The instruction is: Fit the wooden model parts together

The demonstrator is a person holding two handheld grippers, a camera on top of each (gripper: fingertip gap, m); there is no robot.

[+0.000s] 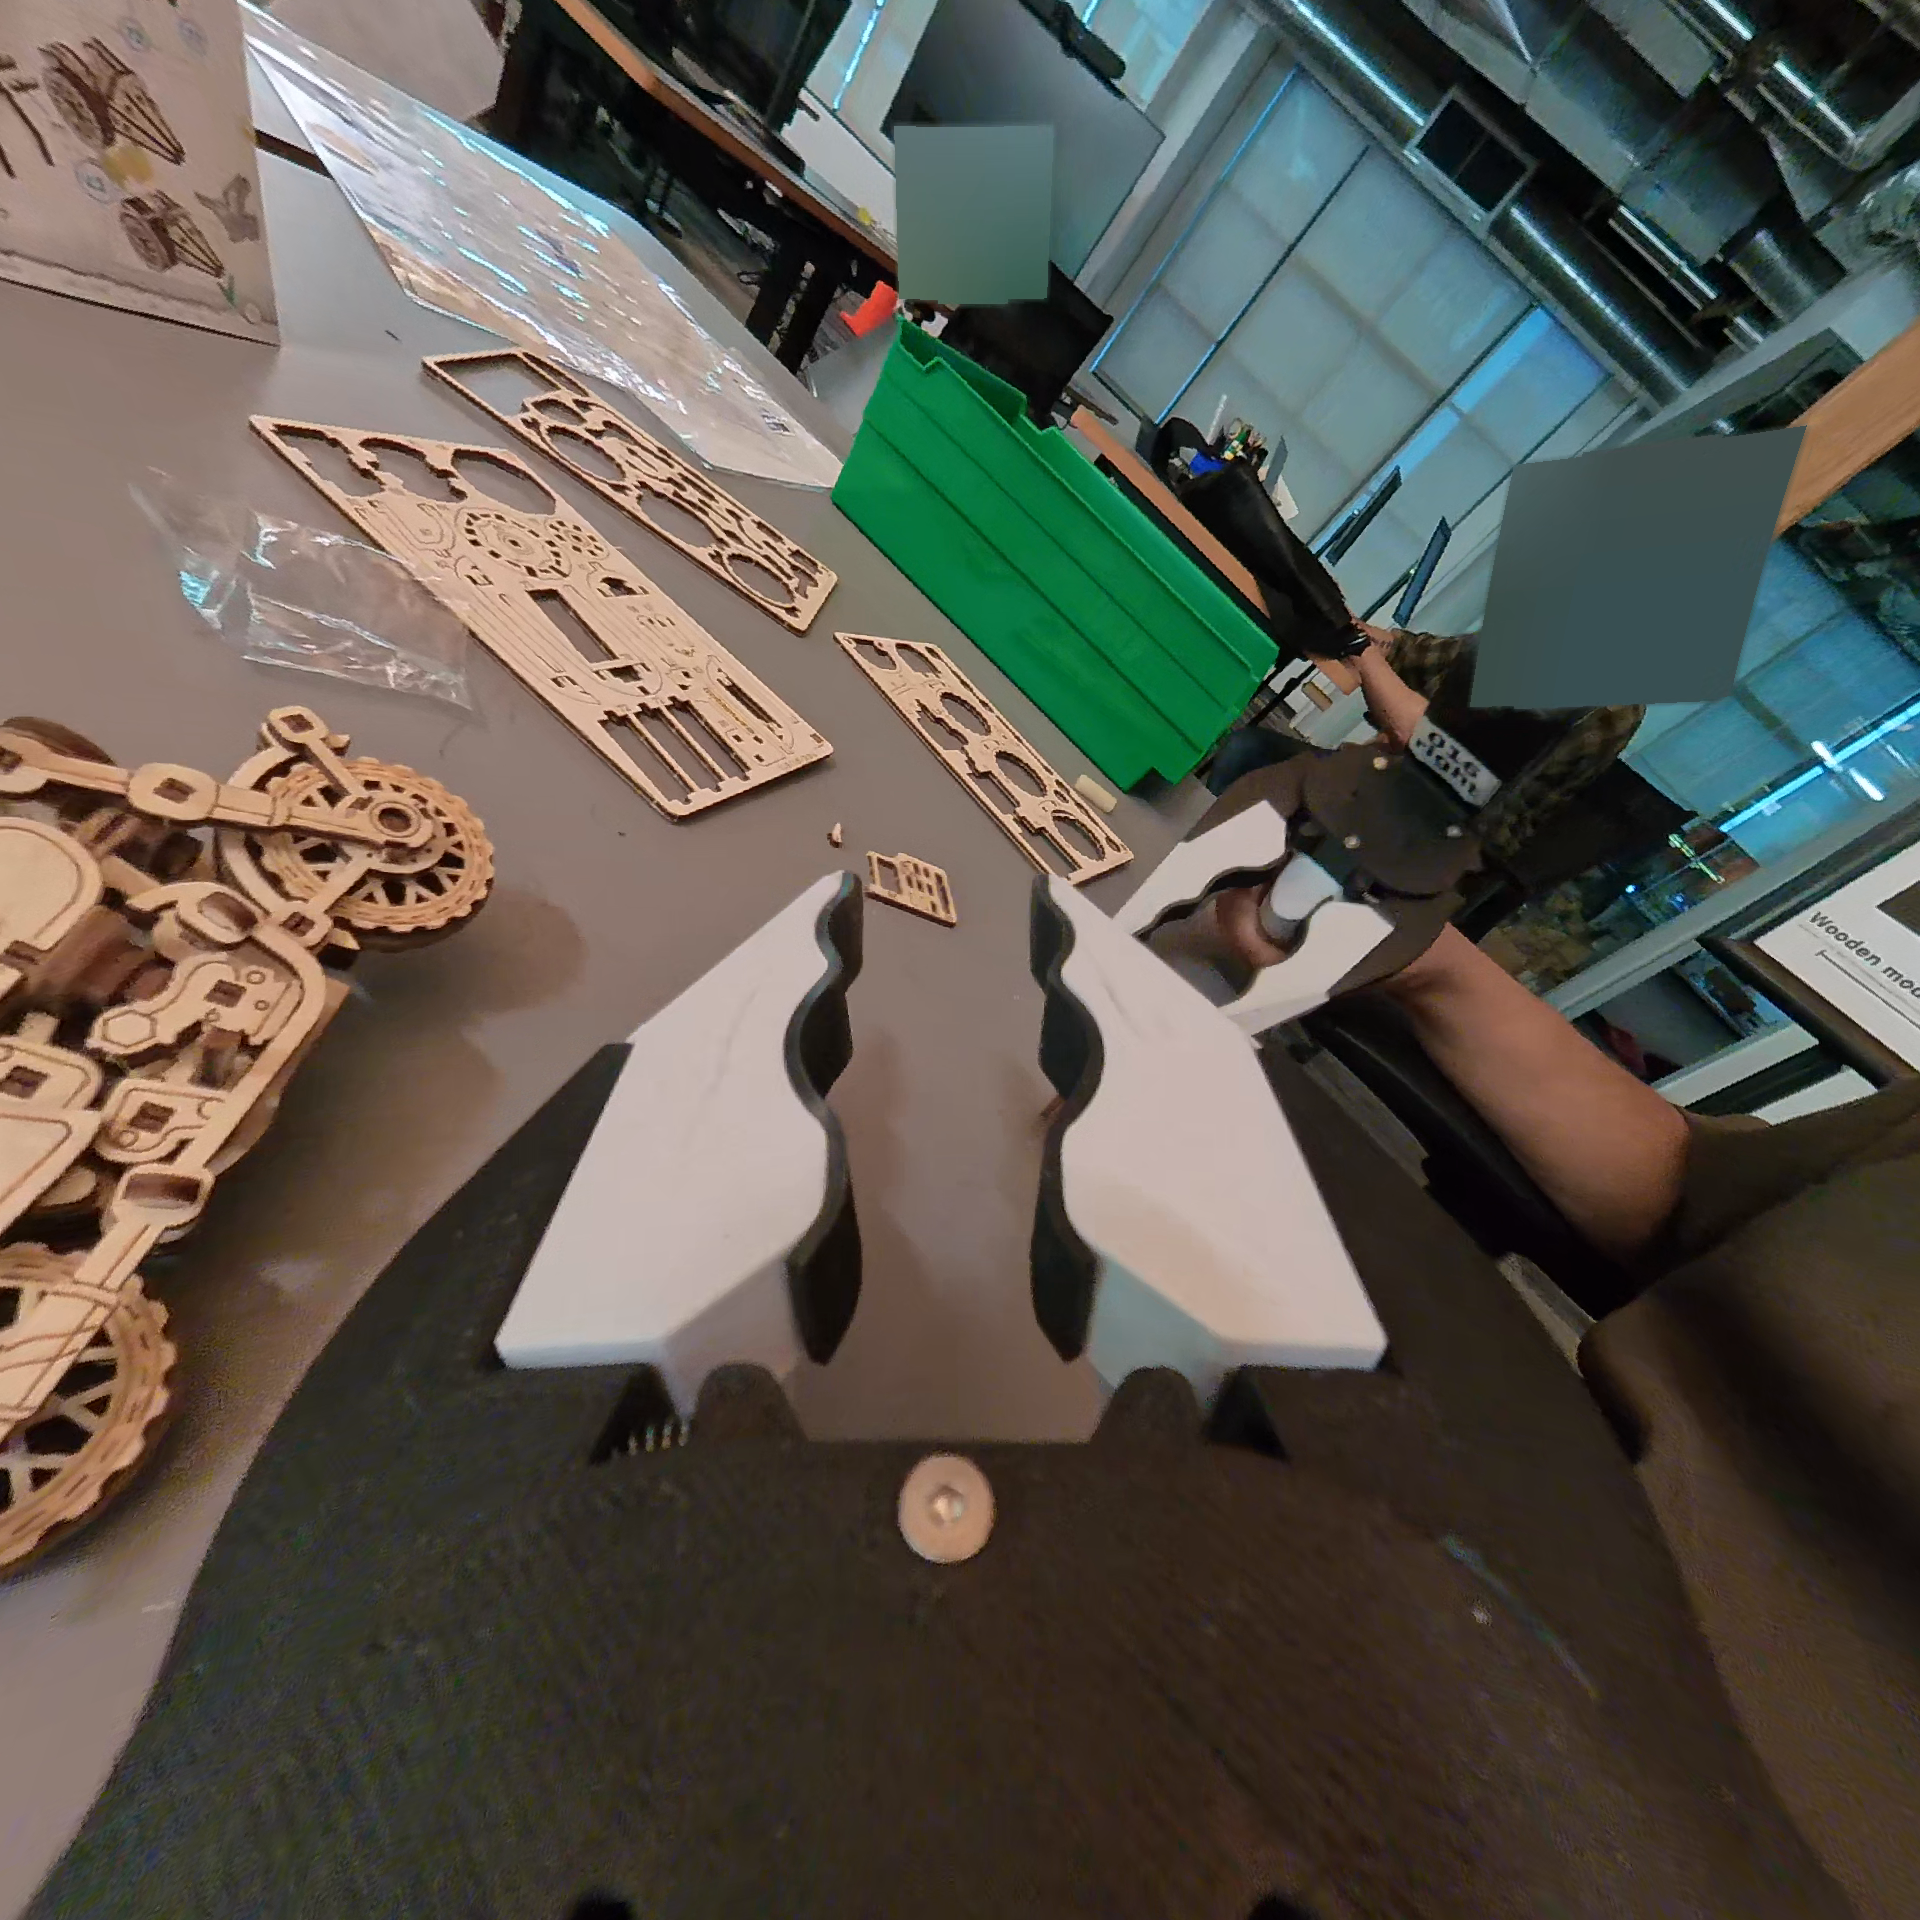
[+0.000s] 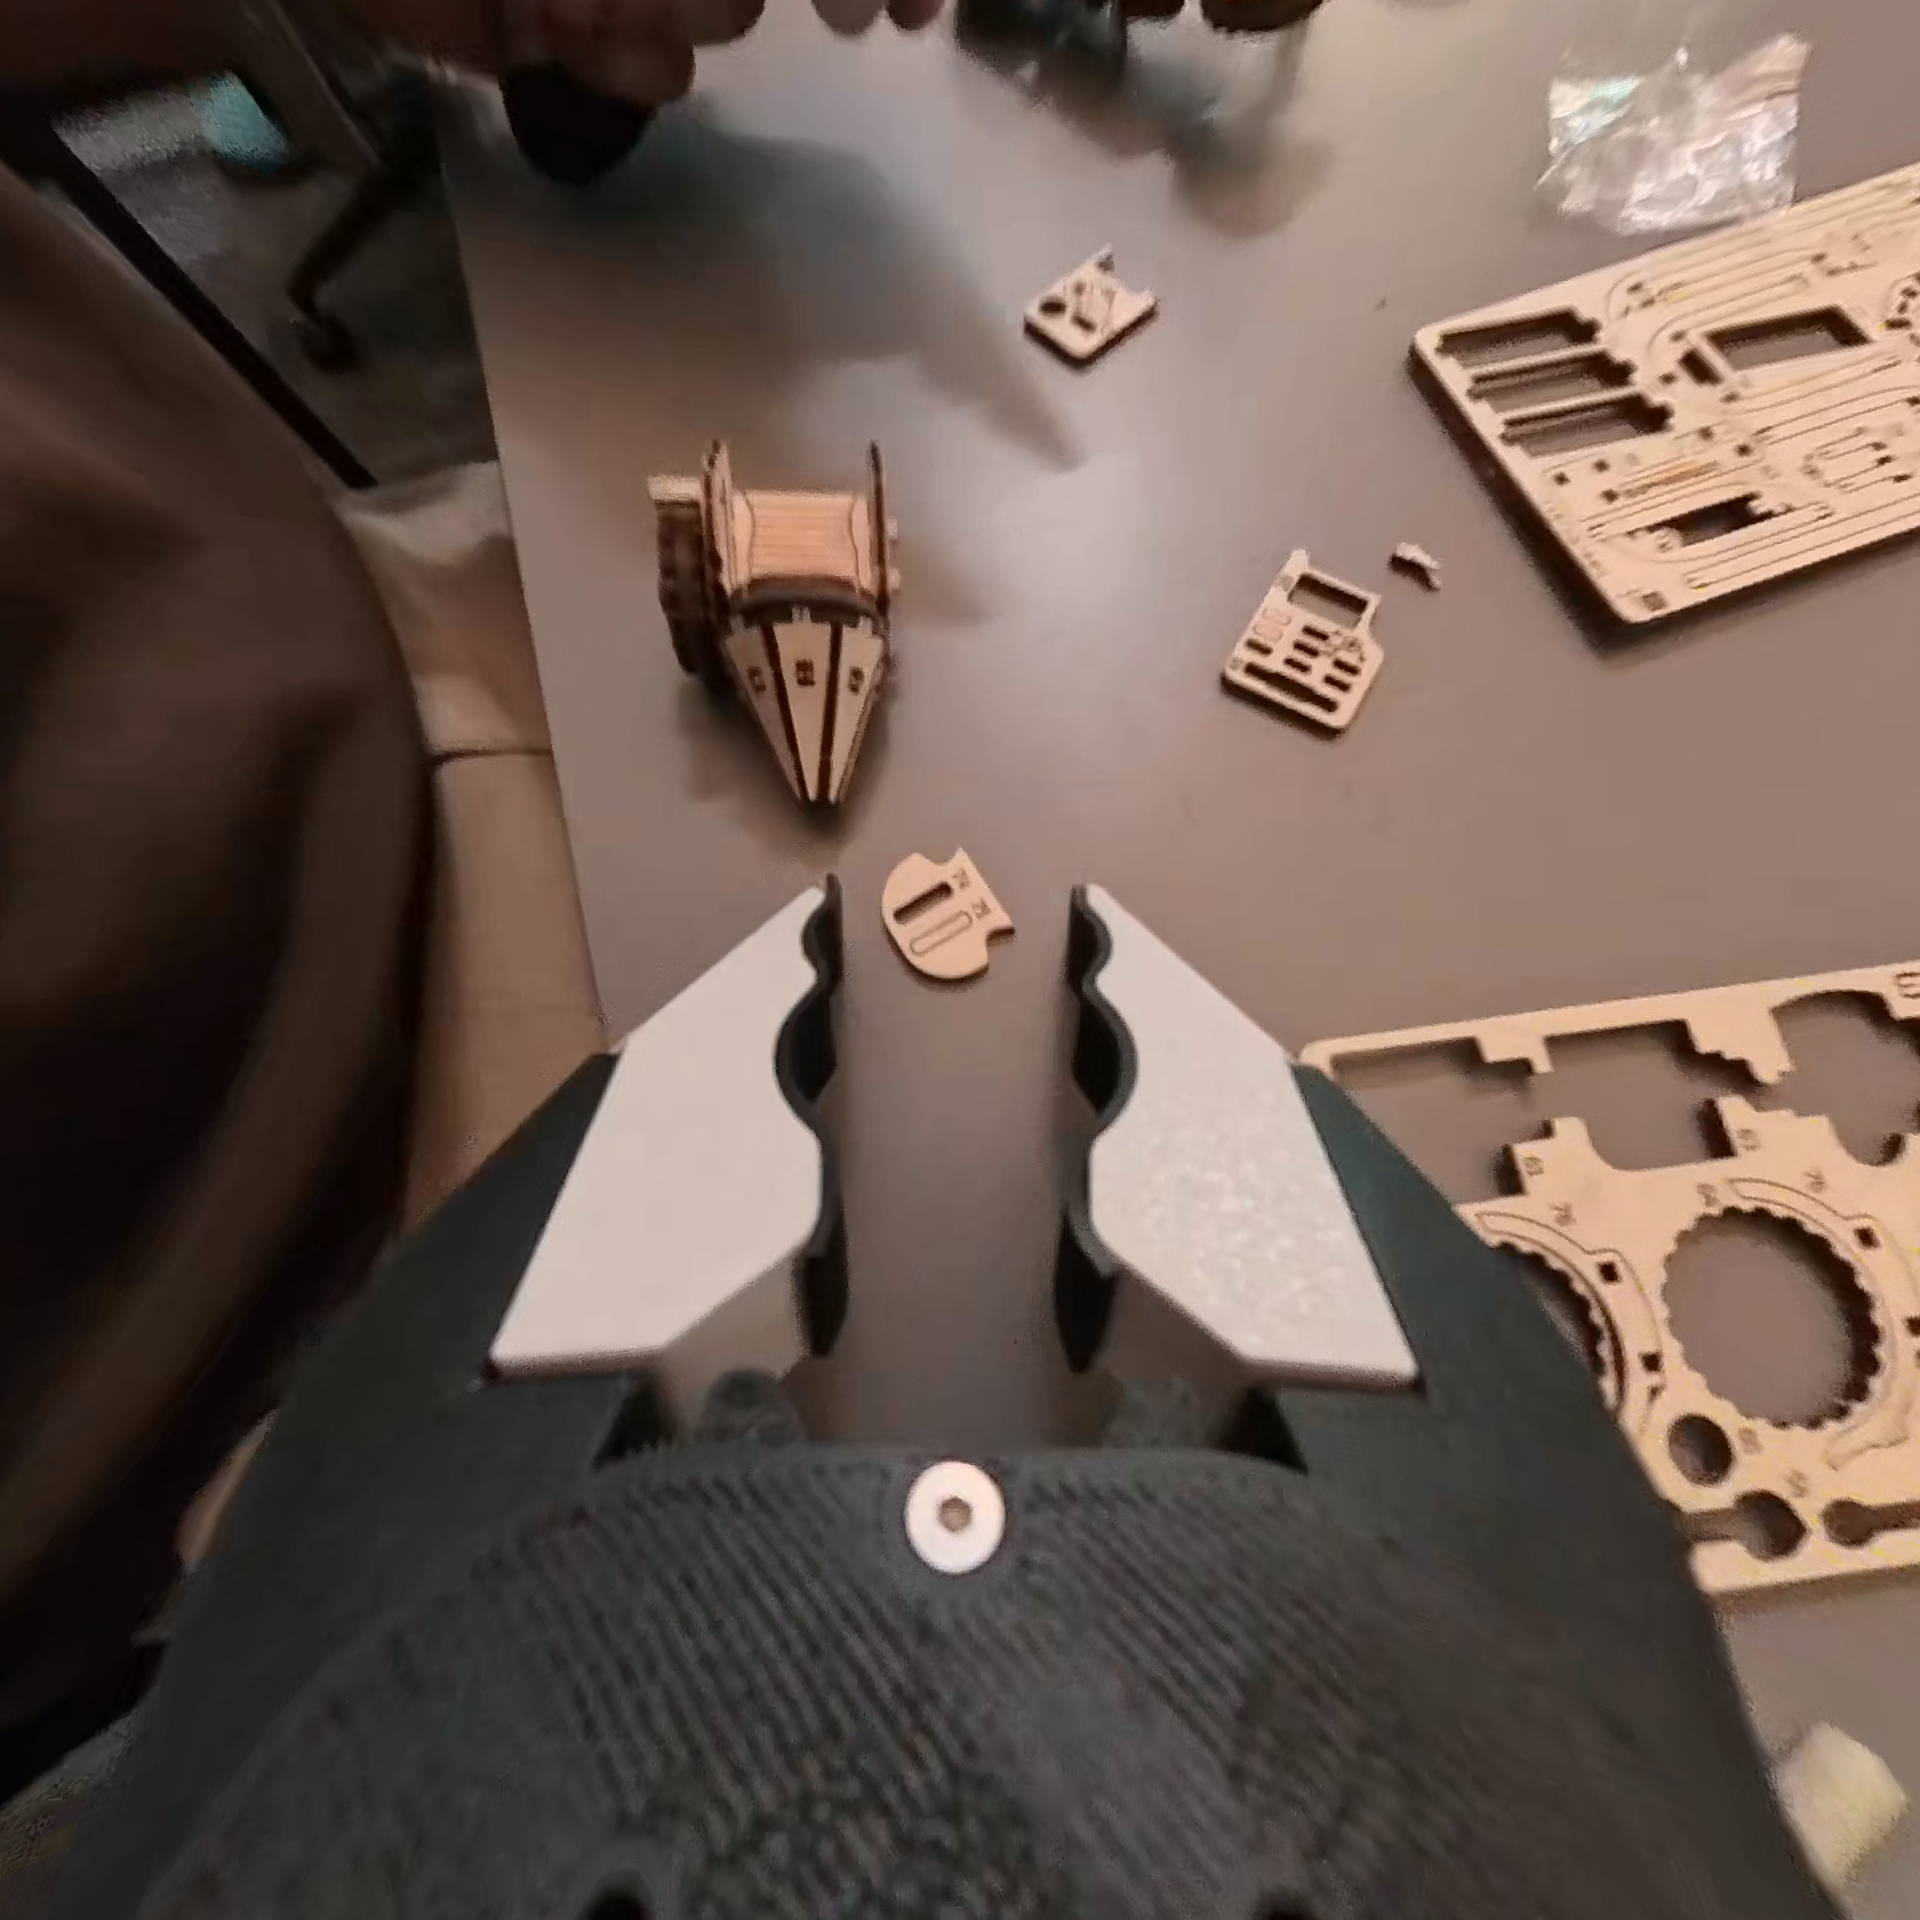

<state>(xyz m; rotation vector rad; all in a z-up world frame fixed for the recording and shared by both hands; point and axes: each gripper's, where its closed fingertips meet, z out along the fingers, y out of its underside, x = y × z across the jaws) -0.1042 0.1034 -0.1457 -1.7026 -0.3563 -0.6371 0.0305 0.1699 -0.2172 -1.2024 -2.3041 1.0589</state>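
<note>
My right gripper [image 2: 951, 899] is open and empty, just above the grey table, with a small round wooden part [image 2: 943, 916] lying right by its fingertips. A small cone-nosed wooden assembly [image 2: 784, 608] stands beyond it. My left gripper [image 1: 945, 899] is open and empty over the table. A built wooden motorcycle model [image 1: 156, 997] lies to its left. A small slotted wooden piece [image 1: 912, 886] lies just past the left fingertips; it also shows in the right wrist view [image 2: 1304, 646]. The right gripper [image 1: 1257, 904] appears at the right of the left wrist view.
Punched-out wooden sheets [image 1: 551, 613] [image 2: 1683, 1309] lie across the table. A green bin [image 1: 1049, 582] stands at the far edge. A clear plastic bag [image 1: 312, 592], an instruction booklet [image 1: 125, 156] and another small wooden piece [image 2: 1089, 307] are also there. A person's arm [image 1: 1538, 1101] reaches in. My right fingertips sit around 15 cm from my left ones. The right gripper is farther from the small wooden piece [image 2: 1089, 307], some 15 cm, than the left, some 6 cm.
</note>
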